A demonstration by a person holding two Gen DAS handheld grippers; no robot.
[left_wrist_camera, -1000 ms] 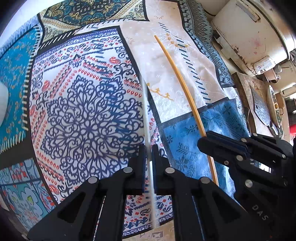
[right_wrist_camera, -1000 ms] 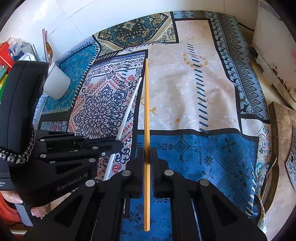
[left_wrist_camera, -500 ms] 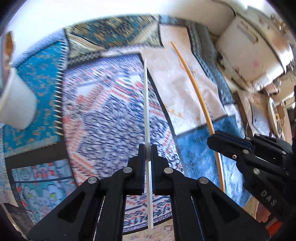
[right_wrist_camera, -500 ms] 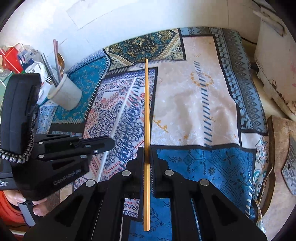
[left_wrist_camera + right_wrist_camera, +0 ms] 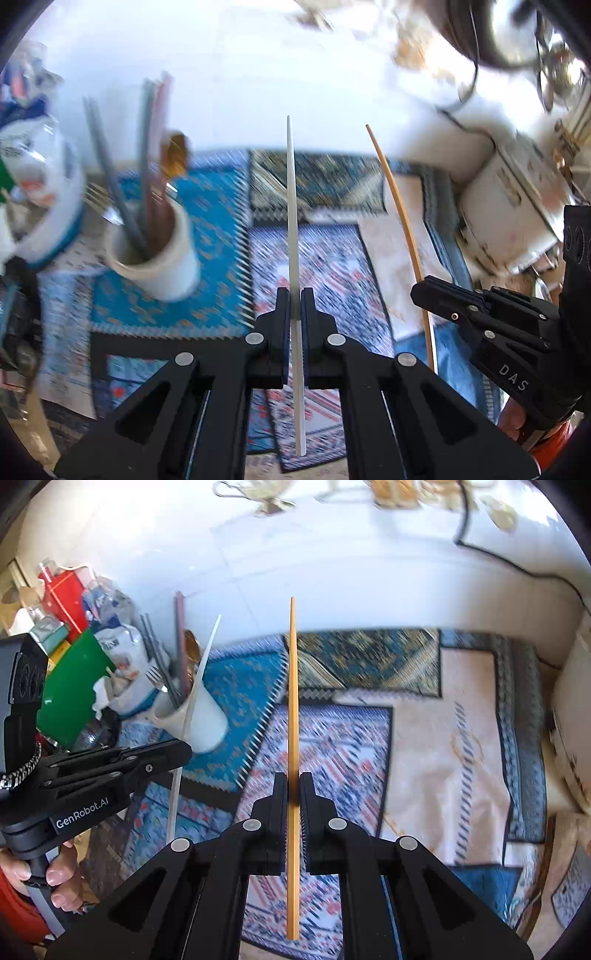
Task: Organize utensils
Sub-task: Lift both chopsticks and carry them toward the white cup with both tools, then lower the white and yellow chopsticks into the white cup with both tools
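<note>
The left gripper (image 5: pixel 291 306) pinches a white chopstick (image 5: pixel 291 206) and the right gripper (image 5: pixel 293 790) an orange chopstick (image 5: pixel 293 701), near the white utensil cup (image 5: pixel 207 720).

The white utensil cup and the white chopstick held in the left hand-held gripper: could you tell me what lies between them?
In the left wrist view, only bare blue patterned cloth lies between the white utensil cup and the white chopstick.

Both tools, left (image 5: pixel 292 314) and right (image 5: pixel 293 794), are matte black plastic with round silver screws. The left one reads "GenRobot.AI" in white, the right one "DAS". A red sleeve (image 5: pixel 14 908) shows.
</note>
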